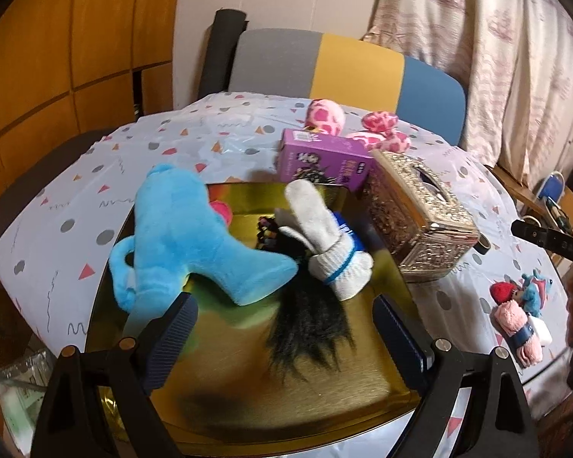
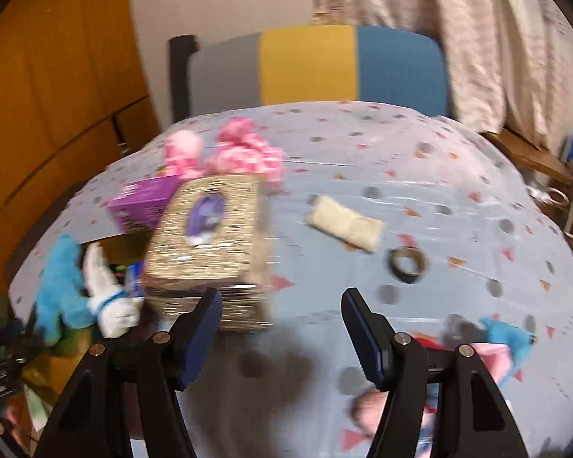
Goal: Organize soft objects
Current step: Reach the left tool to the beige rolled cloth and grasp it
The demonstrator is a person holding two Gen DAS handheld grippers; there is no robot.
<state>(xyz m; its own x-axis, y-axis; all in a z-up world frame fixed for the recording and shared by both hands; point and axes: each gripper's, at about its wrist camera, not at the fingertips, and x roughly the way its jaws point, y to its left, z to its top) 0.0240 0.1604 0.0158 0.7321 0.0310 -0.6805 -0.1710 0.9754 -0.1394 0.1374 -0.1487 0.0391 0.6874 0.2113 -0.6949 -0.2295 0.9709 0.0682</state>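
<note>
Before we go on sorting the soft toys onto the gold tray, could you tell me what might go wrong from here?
1. The gold tray is crowded: the blue plush hangs over its left rim and could slide off.
2. The open left claw sits right at the black hair tuft and could snag it.
3. The right wrist view is blurred, so the open right claw could clip the ornate tissue box.

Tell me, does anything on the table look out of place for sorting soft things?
Yes. The gold tray already holds a blue plush toy, a white glove and a black hairy piece, yet a pink sock bundle and a pink plush toy lie outside it on the tablecloth.
</note>
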